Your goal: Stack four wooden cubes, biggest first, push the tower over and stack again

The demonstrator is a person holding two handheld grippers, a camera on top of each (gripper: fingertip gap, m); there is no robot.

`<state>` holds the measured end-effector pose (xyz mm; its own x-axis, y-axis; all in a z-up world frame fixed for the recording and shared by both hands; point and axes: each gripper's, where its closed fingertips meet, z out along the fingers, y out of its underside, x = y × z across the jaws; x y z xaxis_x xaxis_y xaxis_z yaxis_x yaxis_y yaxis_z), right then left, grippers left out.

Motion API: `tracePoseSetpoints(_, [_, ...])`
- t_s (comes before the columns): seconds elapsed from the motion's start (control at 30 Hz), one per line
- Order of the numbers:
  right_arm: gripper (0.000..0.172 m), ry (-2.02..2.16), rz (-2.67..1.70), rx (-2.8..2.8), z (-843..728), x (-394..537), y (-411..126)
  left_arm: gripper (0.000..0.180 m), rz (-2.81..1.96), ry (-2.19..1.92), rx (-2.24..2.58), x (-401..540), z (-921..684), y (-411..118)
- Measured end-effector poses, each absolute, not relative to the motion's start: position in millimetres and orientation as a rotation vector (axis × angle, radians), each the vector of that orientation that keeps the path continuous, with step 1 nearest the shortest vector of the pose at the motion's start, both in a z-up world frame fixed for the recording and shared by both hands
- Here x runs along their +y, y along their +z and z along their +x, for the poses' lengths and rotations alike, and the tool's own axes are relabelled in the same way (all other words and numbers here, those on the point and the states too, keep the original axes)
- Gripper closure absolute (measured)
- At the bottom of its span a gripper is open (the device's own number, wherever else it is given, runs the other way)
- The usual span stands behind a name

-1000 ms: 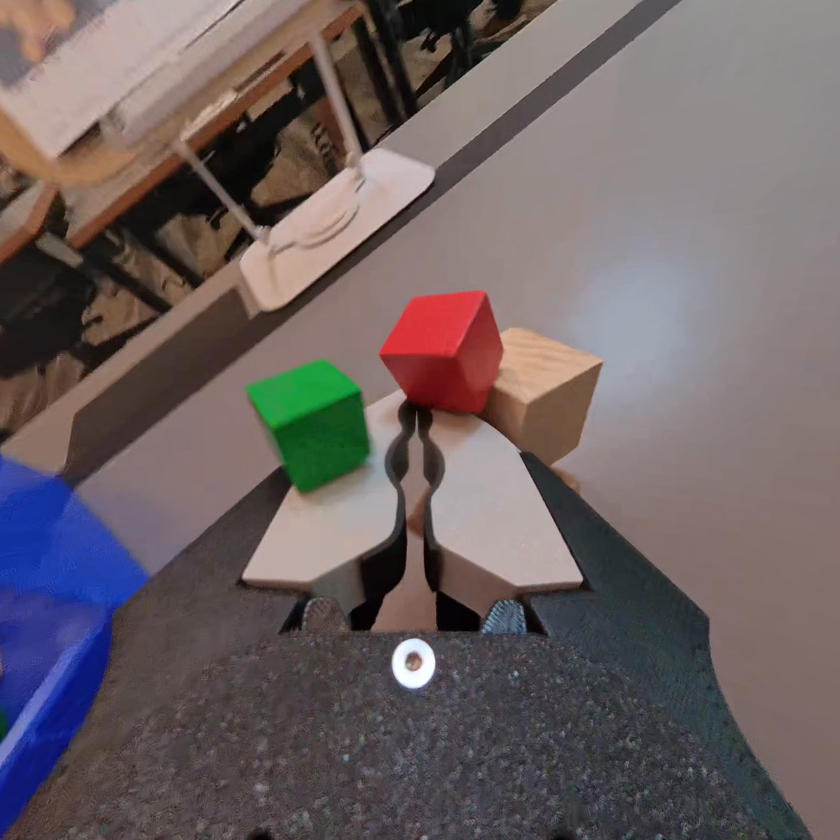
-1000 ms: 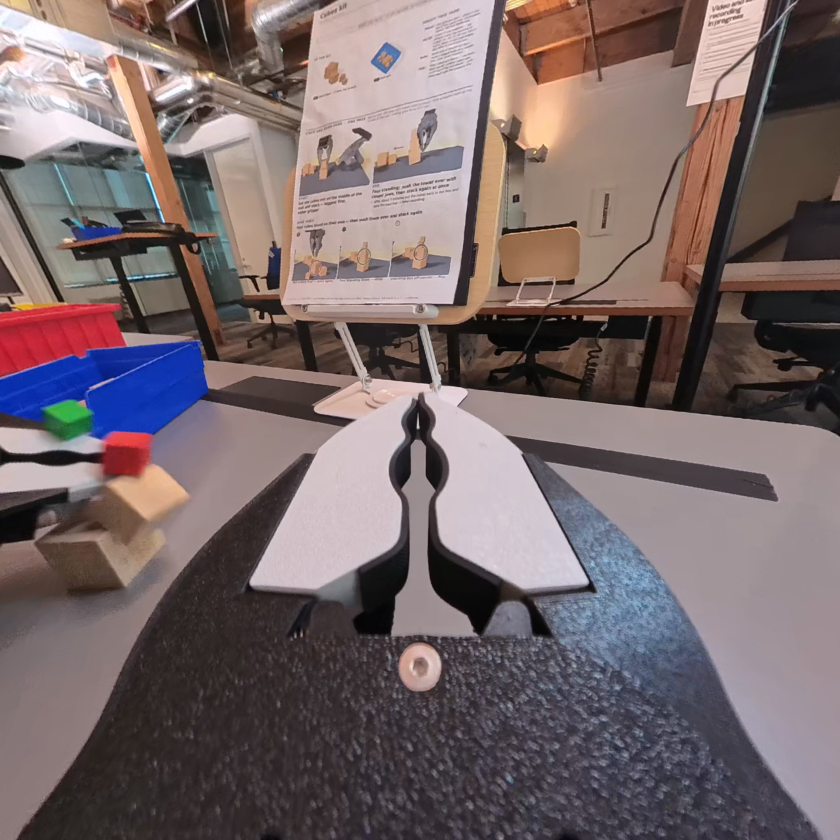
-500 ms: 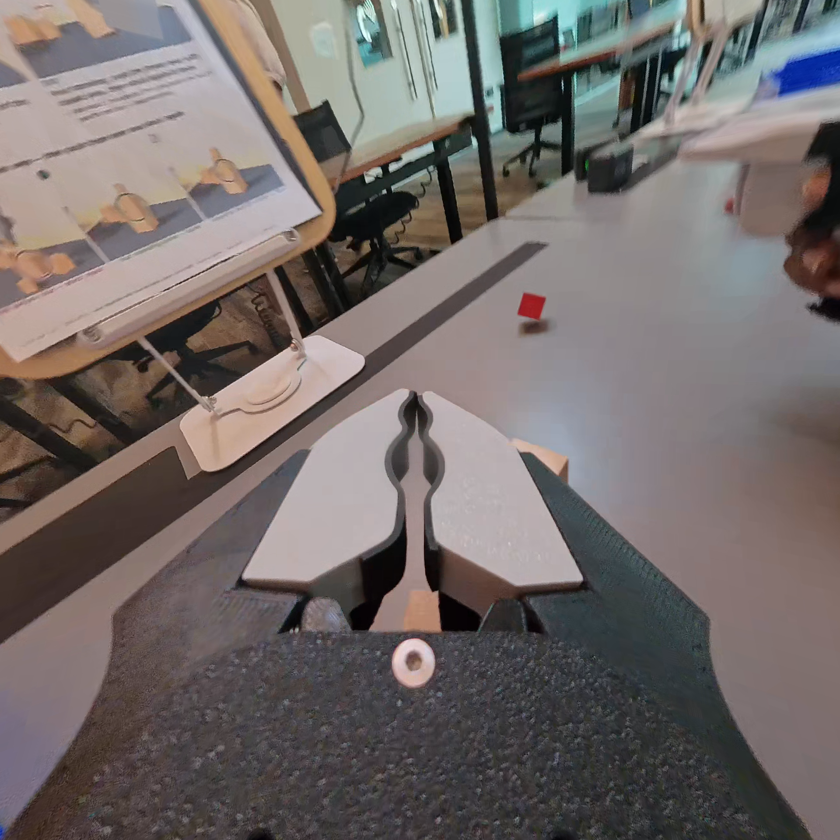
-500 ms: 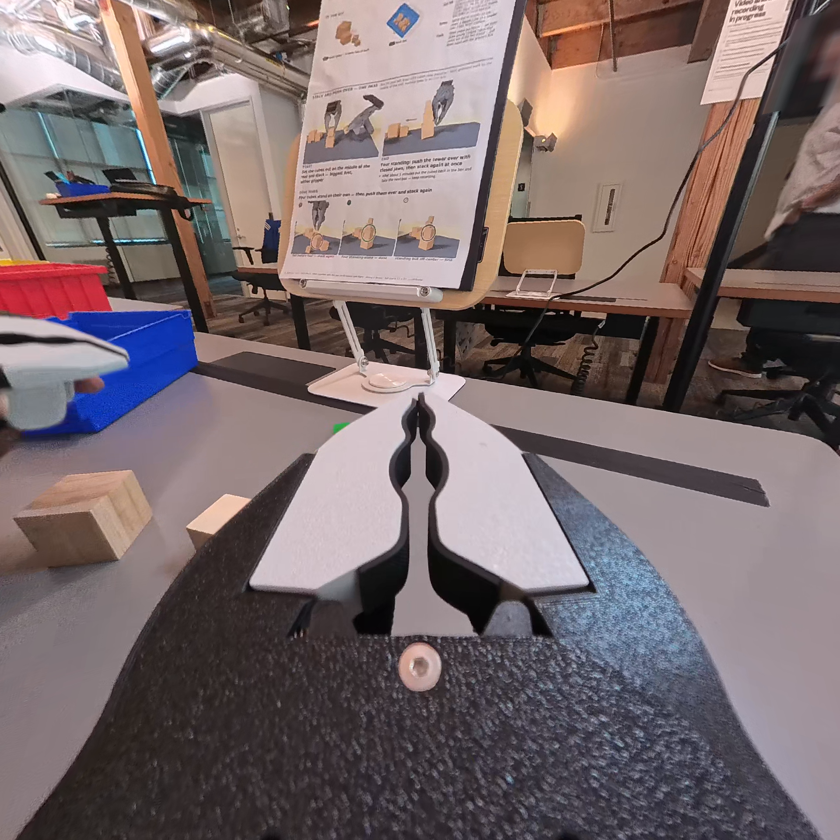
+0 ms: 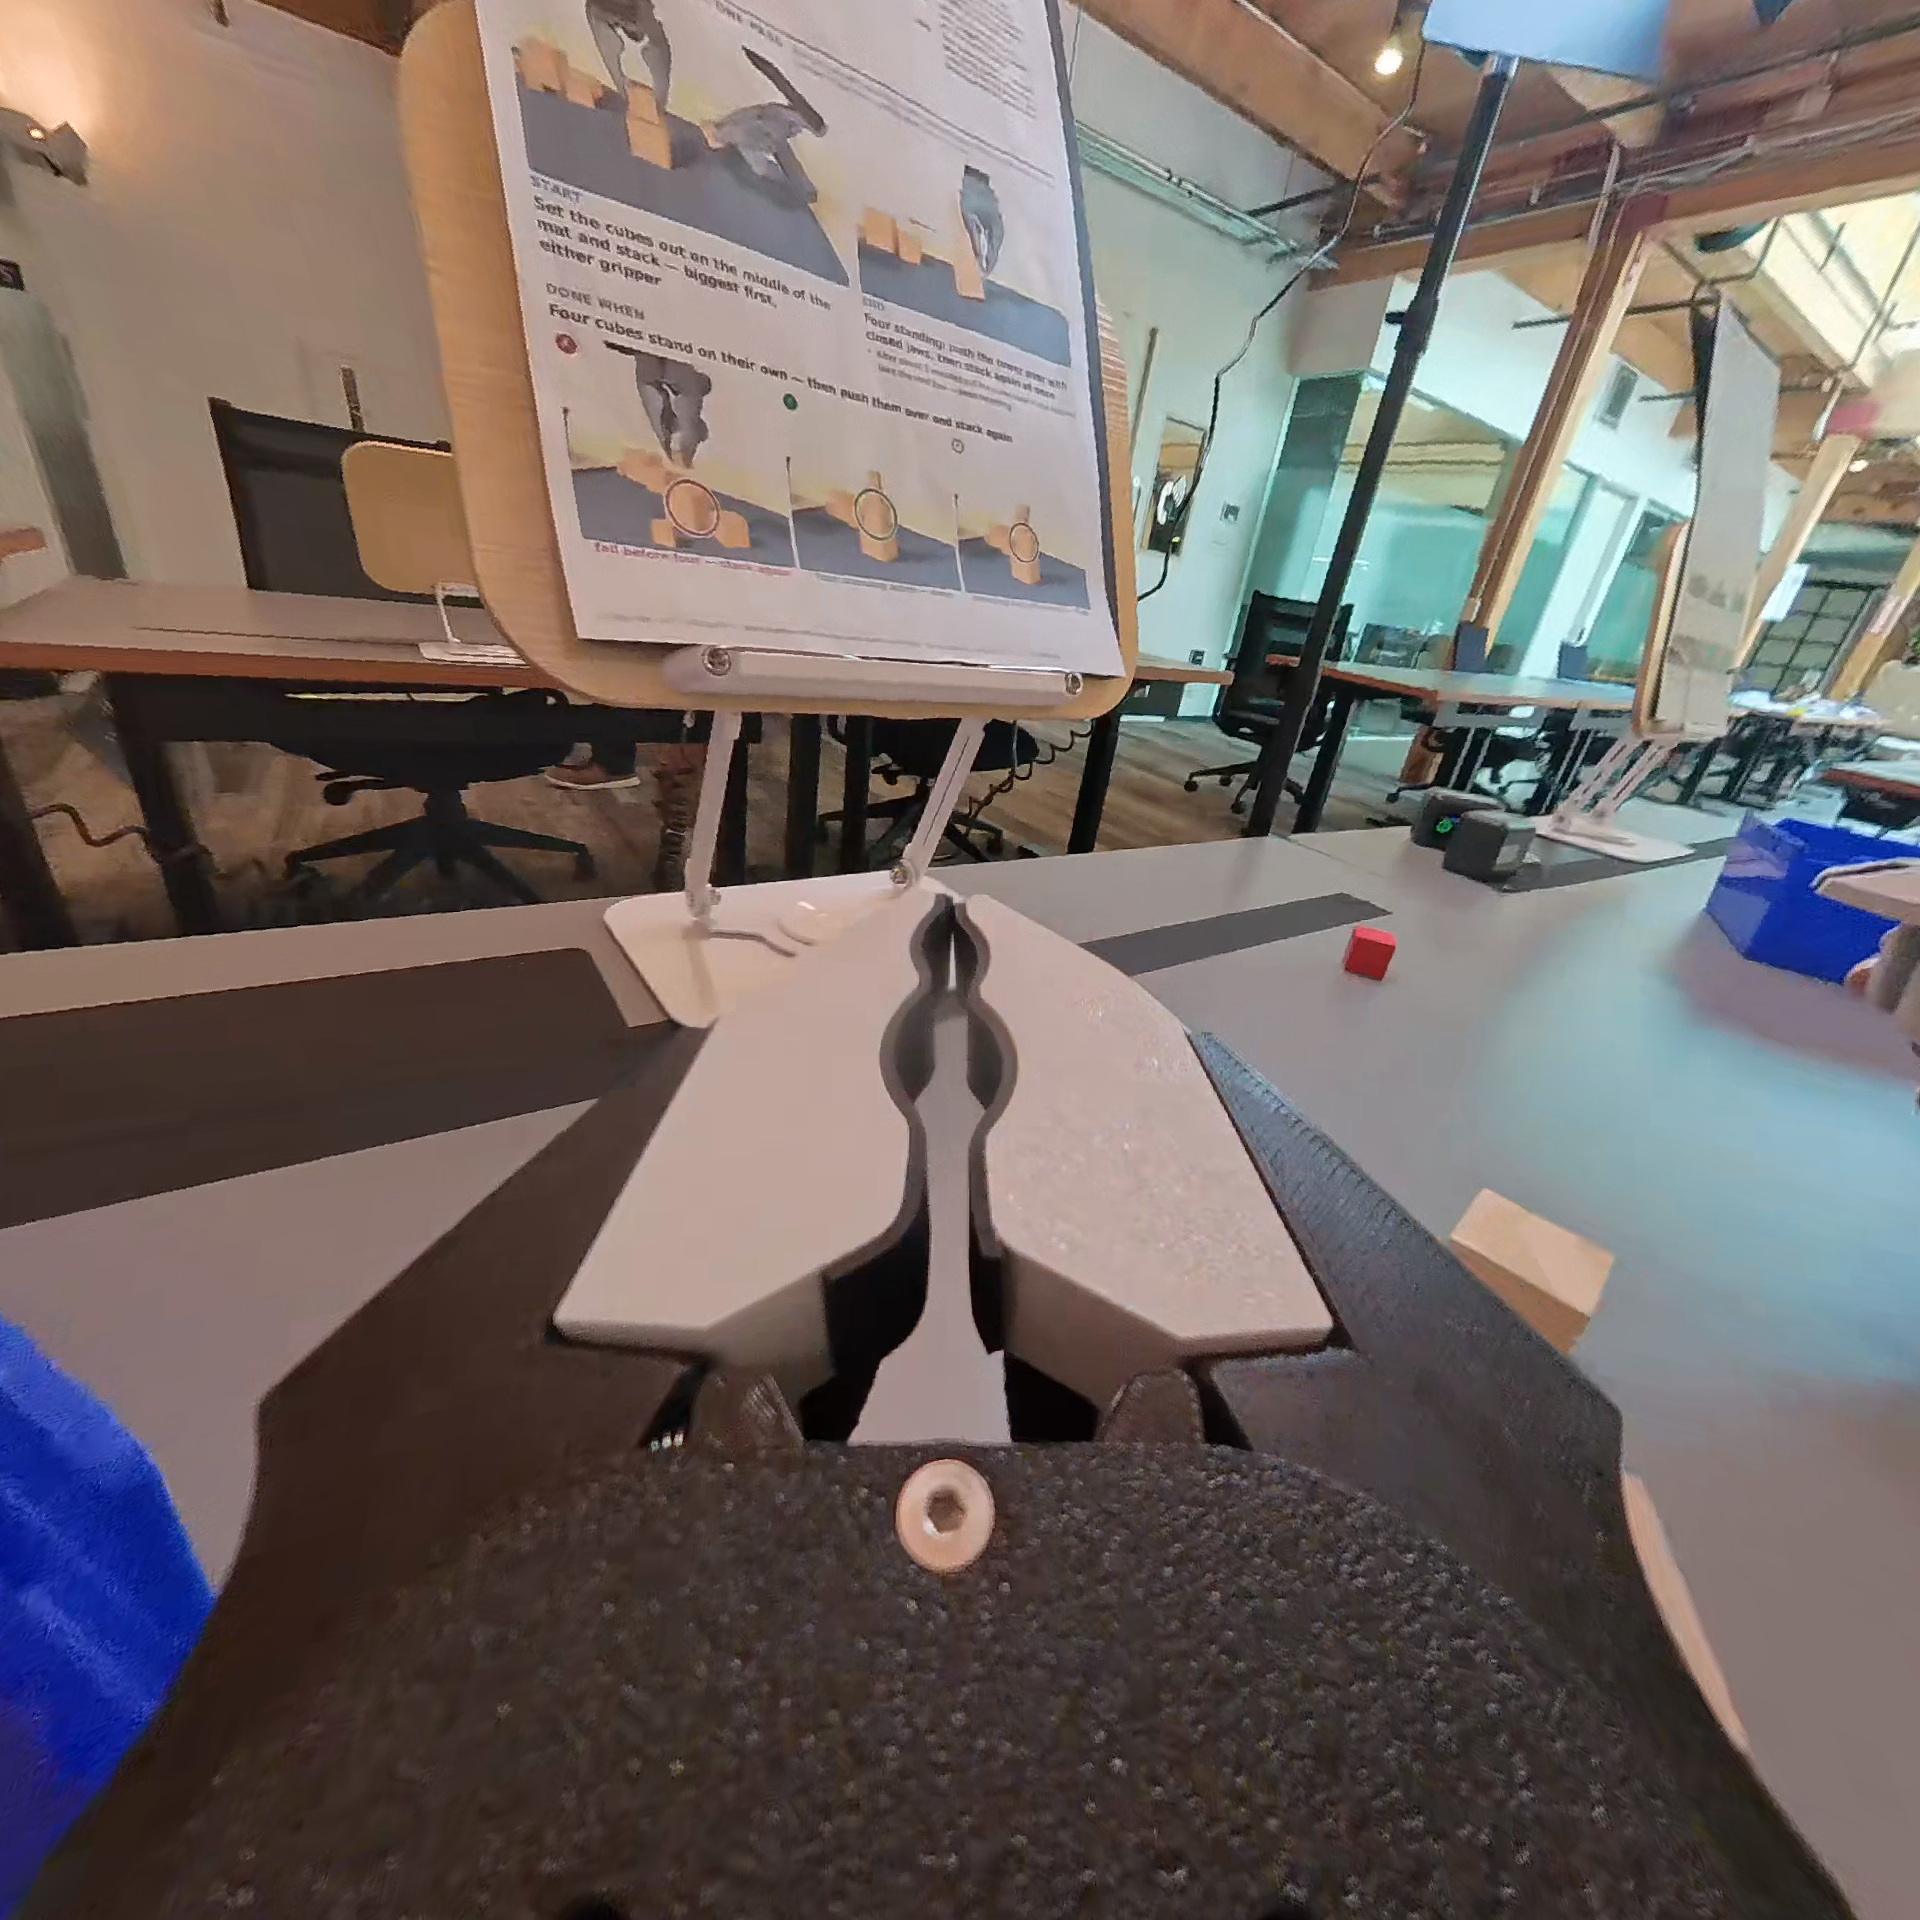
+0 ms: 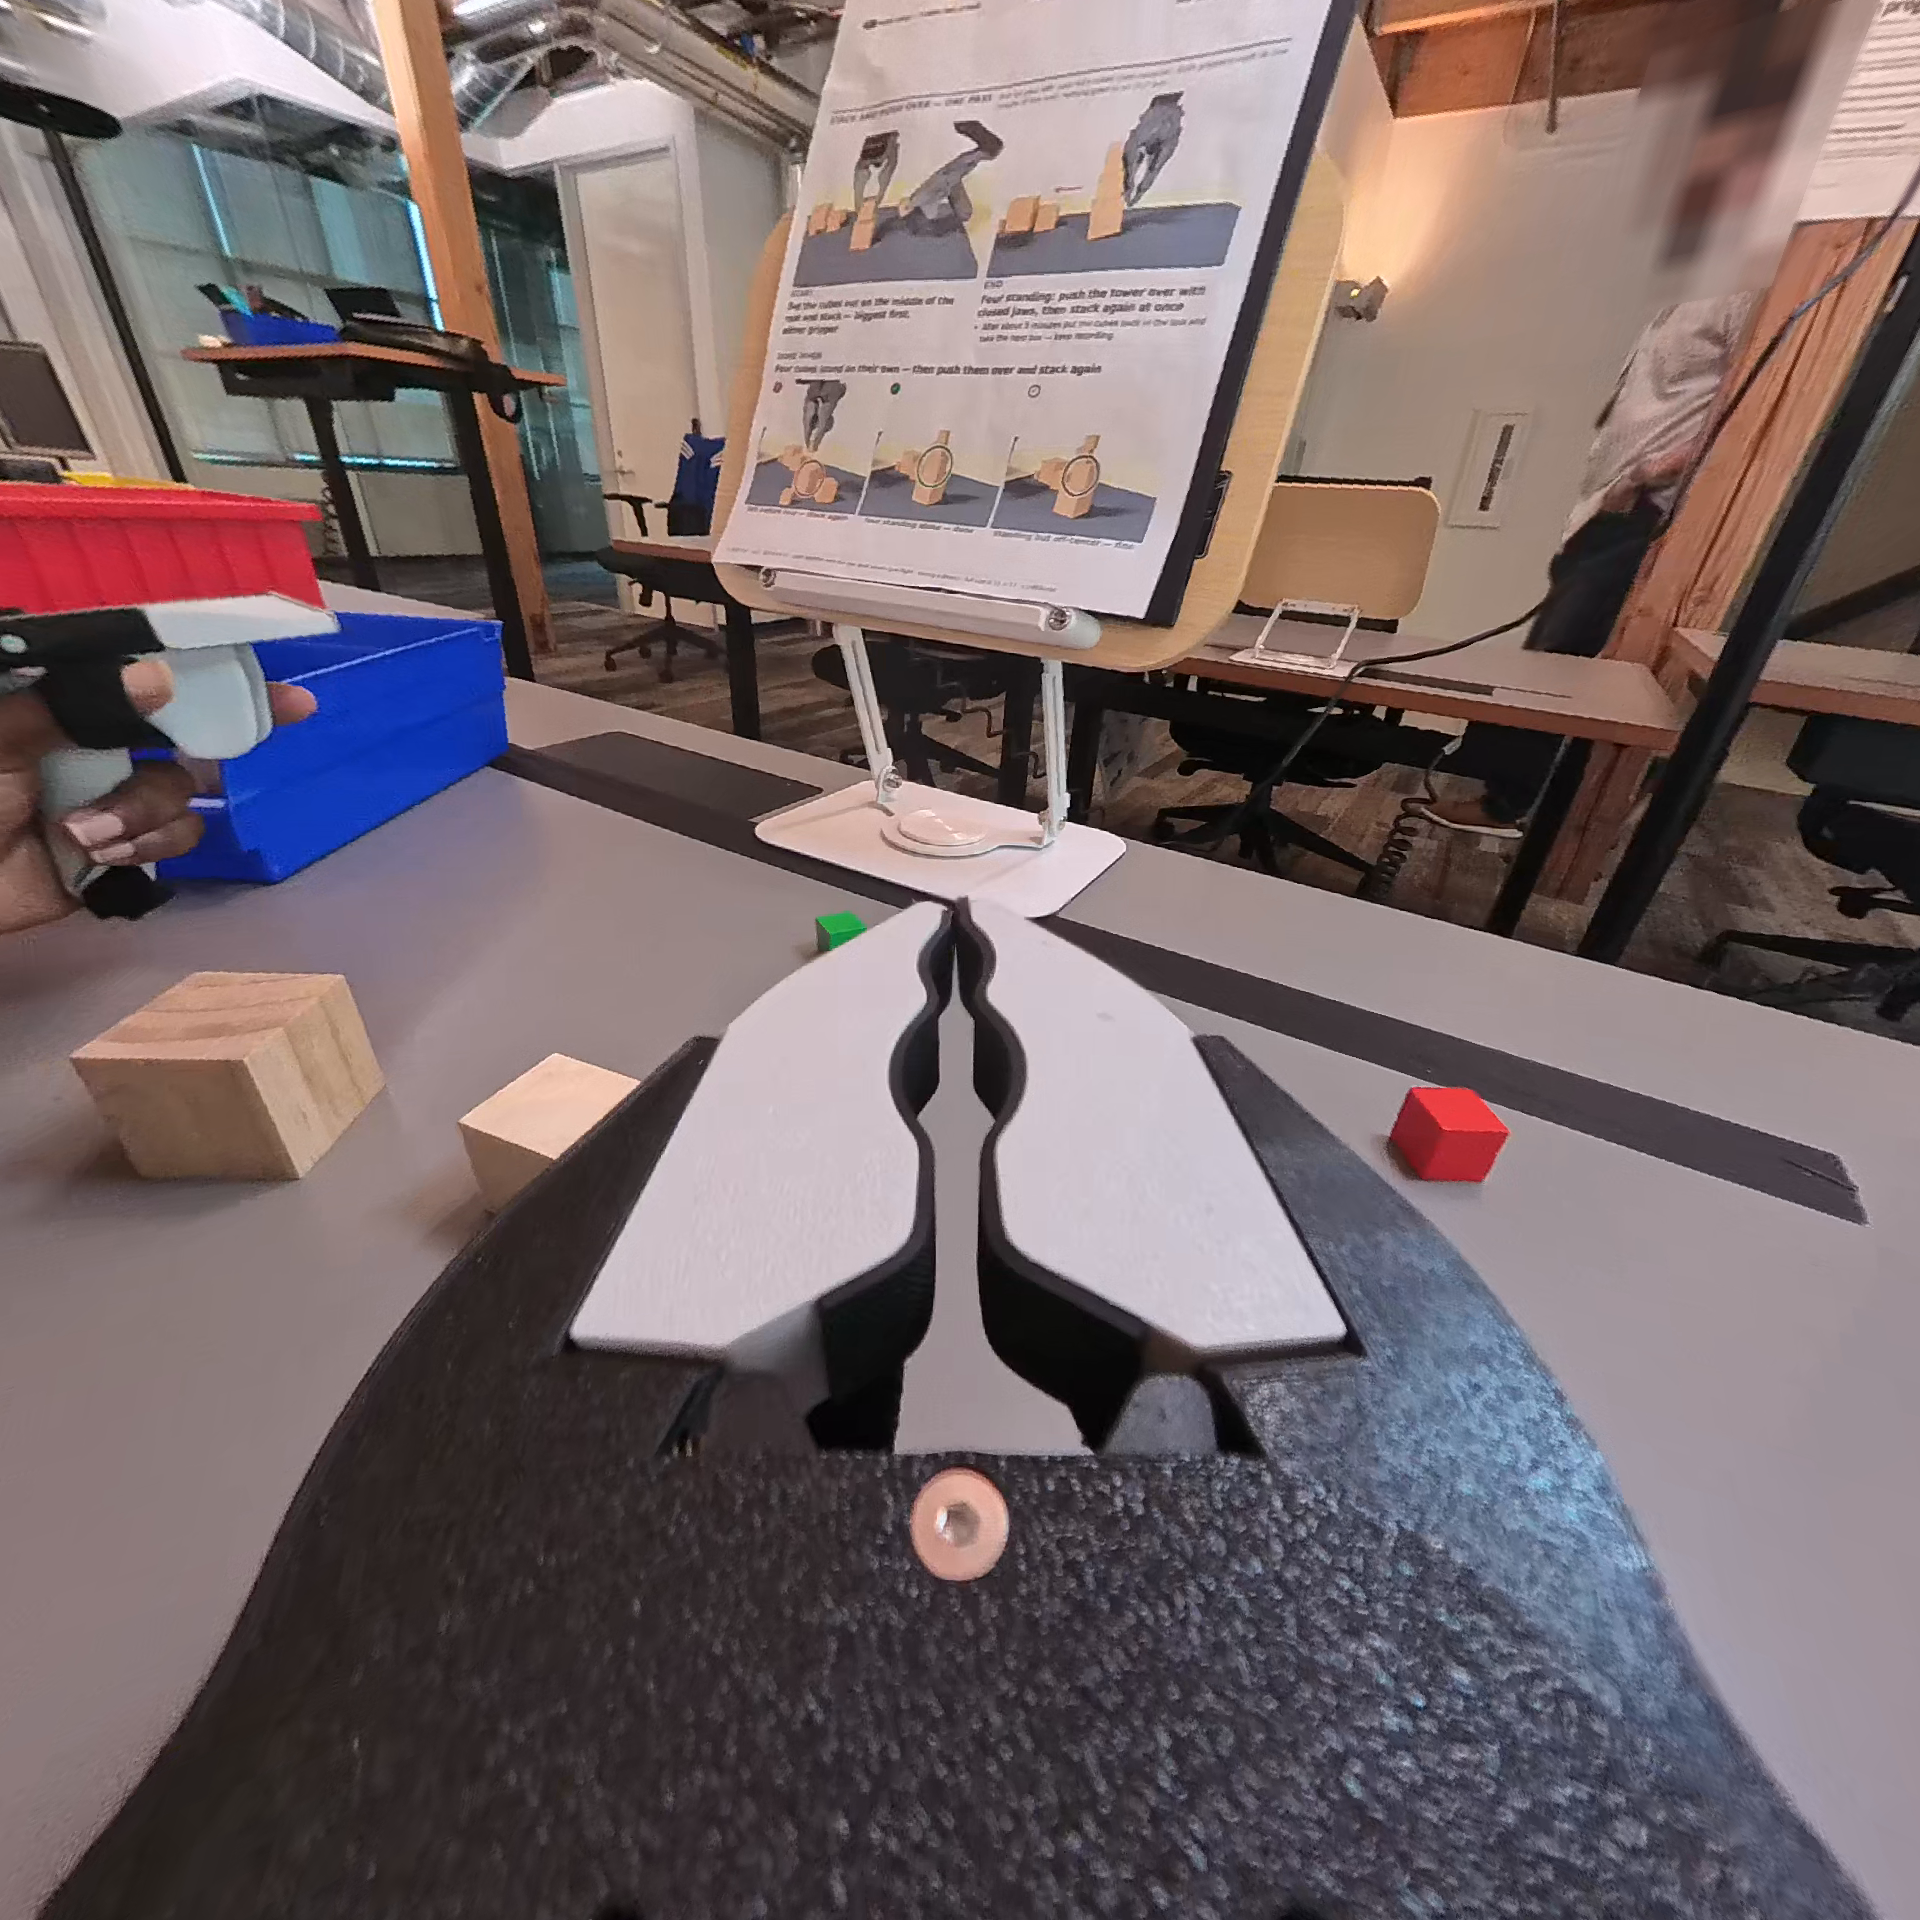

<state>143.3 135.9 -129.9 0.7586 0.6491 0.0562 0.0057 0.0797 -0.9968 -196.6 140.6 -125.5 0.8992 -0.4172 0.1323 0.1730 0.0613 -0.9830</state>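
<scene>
My left gripper (image 5: 954, 914) is shut with nothing between its pads, held above the grey table (image 5: 1558, 1122). A small red cube (image 5: 1367, 952) lies far ahead on the right, and a pale wooden cube (image 5: 1527, 1283) lies close on the right. My right gripper (image 6: 956, 914) is shut and empty too. In the right wrist view a large wooden cube (image 6: 234, 1070) and a smaller wooden cube (image 6: 540, 1117) lie apart on the left, a small green cube (image 6: 837, 928) lies just left of my fingertips, and the red cube (image 6: 1447, 1132) lies on the right. The left gripper (image 6: 156, 675) shows at the far left in a hand.
A white stand with an instruction sheet (image 6: 997, 343) stands at the table's far edge, its base plate (image 6: 935, 842) ahead. A blue bin (image 6: 353, 727) and a red bin (image 6: 145, 561) stand back left. Another blue bin (image 5: 1787, 904) shows far right. A dark strip (image 6: 1455, 1081) crosses the table. Some 35 cm of space lies between my two pairs of fingers.
A second ago the left gripper's shut tips pushed into a stack of cubes, which toppled. The cubes now lie scattered, the red one rolled far right. The left gripper lifted and pulled back.
</scene>
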Motion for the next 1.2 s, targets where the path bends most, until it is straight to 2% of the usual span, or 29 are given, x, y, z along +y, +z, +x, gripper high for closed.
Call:
tracePoseSetpoints(0.2, [0.171, 0.563, -1.429, -0.719, 120, 126, -144, 0.18, -1.49, -0.479, 0.281, 141, -187, -137])
tracePoseSetpoints(0.33, [0.171, 0.52, -1.44, -0.828, 104, 121, -157, 0.179, -1.612, -0.596, 0.531, 128, -160, -157])
tracePoseSetpoints(0.4, [0.171, 0.512, -1.451, -0.844, 102, 120, -162, 0.173, -1.676, -0.681, 0.648, 113, -151, -166])
tracePoseSetpoints(0.5, [0.171, 0.518, -1.461, -0.834, 103, 122, -163, 0.143, -1.783, -0.803, 0.832, 80, -138, -177])
tracePoseSetpoints(0.63, [0.171, 0.518, -1.484, -0.808, 108, 127, -166, 0.099, -1.937, -0.697, 1.014, 50, -118, -201])
tracePoseSetpoints(0.7, [0.171, 0.511, -1.5, -0.806, 109, 129, -169, 0.086, -2.041, -0.63, 1.09, 41, -100, -221])
tracePoseSetpoints(0.73, [0.171, 0.508, -1.502, -0.81, 108, 129, -169, 0.09, -2.098, -0.53, 1.129, 42, -96, -234])
tracePoseSetpoints(0.8, [0.171, 0.506, -1.498, -0.819, 107, 127, -169, 0.119, -2.157, -0.324, 1.236, 43, -95, -257])
tracePoseSetpoints(0.97, [0.171, 0.707, -1.424, -0.978, 81, 95, -162, 0.119, -1.935, -0.603, 1.309, 24, -48, -232])
tracePoseSetpoints(1.1, [0.109, 0.918, -1.411, -1.27, 42, 42, -173, 0.119, -1.76, -0.714, 1.358, 6, -17, -214])
tracePoseSetpoints(1.13, [0.097, 0.944, -1.424, -1.332, 34, 32, -179, 0.119, -1.734, -0.727, 1.359, 4, -12, -211])
tracePoseSetpoints(1.2, [0.083, 0.966, -1.434, -1.452, 22, 12, -191, 0.119, -1.707, -0.725, 1.374, 0, -7, -209])
